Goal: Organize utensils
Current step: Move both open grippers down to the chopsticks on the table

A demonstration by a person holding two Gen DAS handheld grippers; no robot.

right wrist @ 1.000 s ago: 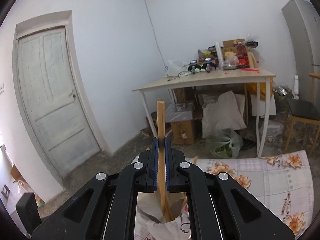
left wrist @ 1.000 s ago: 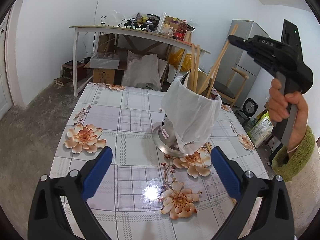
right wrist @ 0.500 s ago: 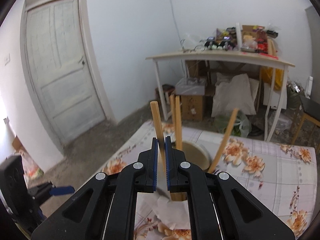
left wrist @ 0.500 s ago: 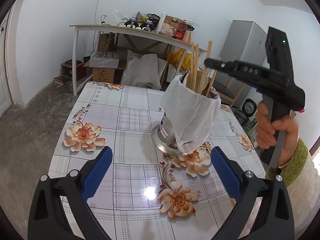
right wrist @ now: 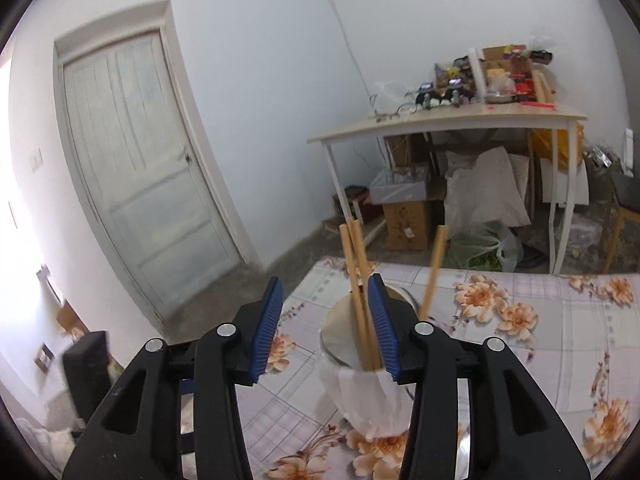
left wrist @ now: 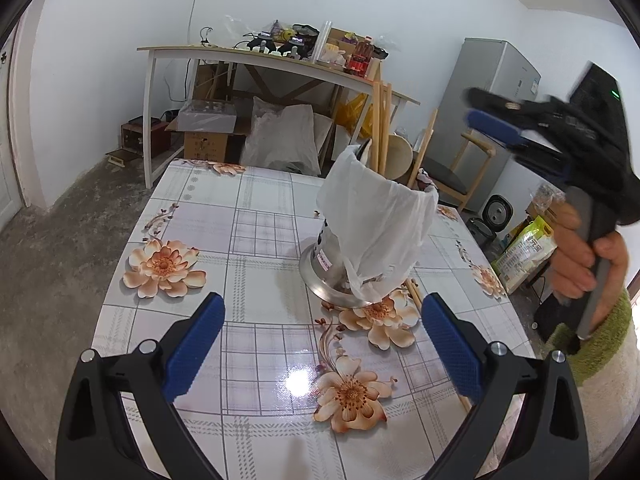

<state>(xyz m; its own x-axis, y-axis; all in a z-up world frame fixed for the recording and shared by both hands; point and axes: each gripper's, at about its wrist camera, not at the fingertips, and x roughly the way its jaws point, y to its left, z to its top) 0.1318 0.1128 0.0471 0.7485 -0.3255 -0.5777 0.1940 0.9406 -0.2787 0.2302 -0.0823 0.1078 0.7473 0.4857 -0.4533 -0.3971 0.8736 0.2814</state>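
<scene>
Wooden chopsticks (right wrist: 357, 280) upright in bagged steel holder (left wrist: 340, 264) (conical); right gripper (right wrist: 326, 328) agape.

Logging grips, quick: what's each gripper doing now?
Left gripper: open, holding nothing.
Right gripper: open, holding nothing; chopsticks stand in the holder.

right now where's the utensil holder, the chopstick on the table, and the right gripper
utensil holder (left wrist: 326, 268), left wrist view, bare metal base below the bag
chopstick on the table (left wrist: 413, 290), left wrist view, end beside the base
right gripper (right wrist: 326, 326), right wrist view, gap between open fingertips
</scene>
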